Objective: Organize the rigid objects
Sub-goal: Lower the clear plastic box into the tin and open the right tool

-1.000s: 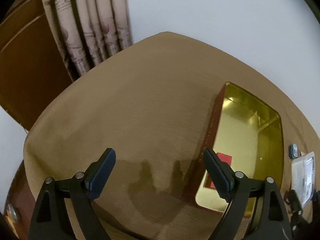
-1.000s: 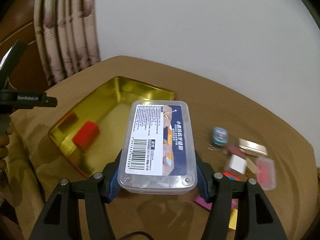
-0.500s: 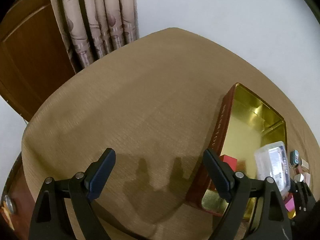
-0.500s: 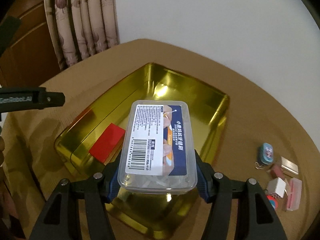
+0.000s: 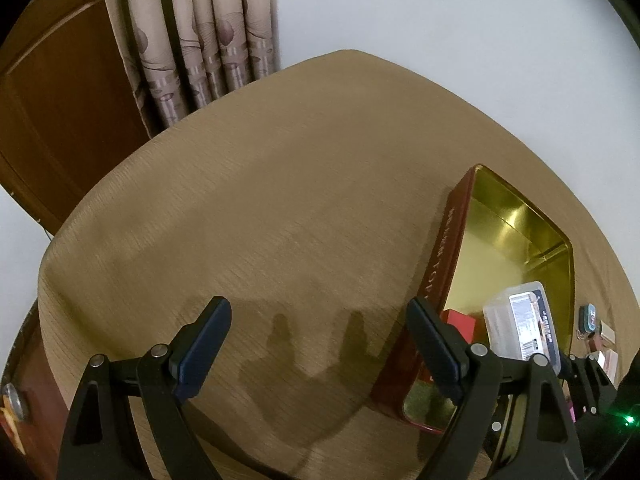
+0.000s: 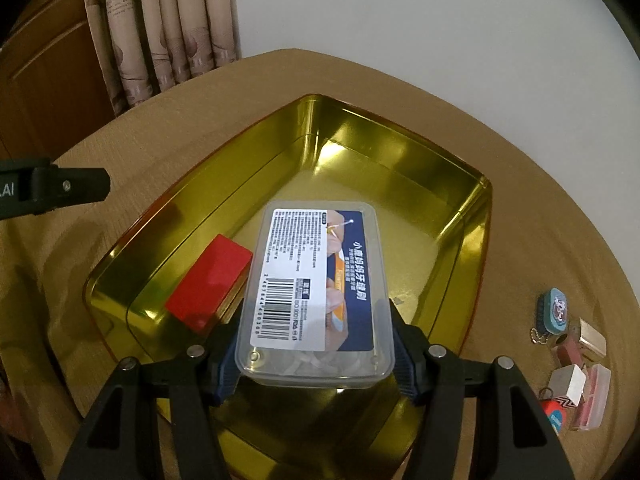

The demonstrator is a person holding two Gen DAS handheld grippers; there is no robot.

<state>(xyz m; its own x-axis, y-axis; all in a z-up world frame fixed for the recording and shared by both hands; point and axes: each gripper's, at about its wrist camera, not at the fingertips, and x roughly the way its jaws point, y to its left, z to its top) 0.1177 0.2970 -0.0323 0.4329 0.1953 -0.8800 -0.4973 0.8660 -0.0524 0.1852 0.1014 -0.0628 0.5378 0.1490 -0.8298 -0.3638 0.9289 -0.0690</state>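
Now, left to right across the right wrist view unless noted:

Left gripper [image 5: 316, 344]: jaws spread wide with nothing between them, hovering over bare tablecloth [image 5: 280, 208] in the lower middle of its own view; in the right wrist view only a black piece of it pokes in at the left edge.

Red block [image 6: 210, 282]: lies inside the tin, left of centre, close against the tin's left wall.

Gold tin [image 6: 400, 136]: open, gold inside and red outside, filling the middle of the frame; its floor to the right of the red block is free.

Clear plastic box [image 6: 316, 292]: labelled lid up, pinched by its long sides at the near end, held over the tin's floor just right of the red block; whether it touches the floor I cannot tell.

Right gripper [image 6: 316, 364]: jaws clamped on the clear plastic box, pads pressing both sides.

Loose small items [image 6: 572, 356]: a teal keychain case, pink and white pieces, in the lower right on the cloth, outside the tin.

Step in hand: placing the box into the tin, probably near its end.

Next move: lower until the box sits flat beside the red block, then part the jaws and lift clear; the near tin wall leaves little room for the fingers.
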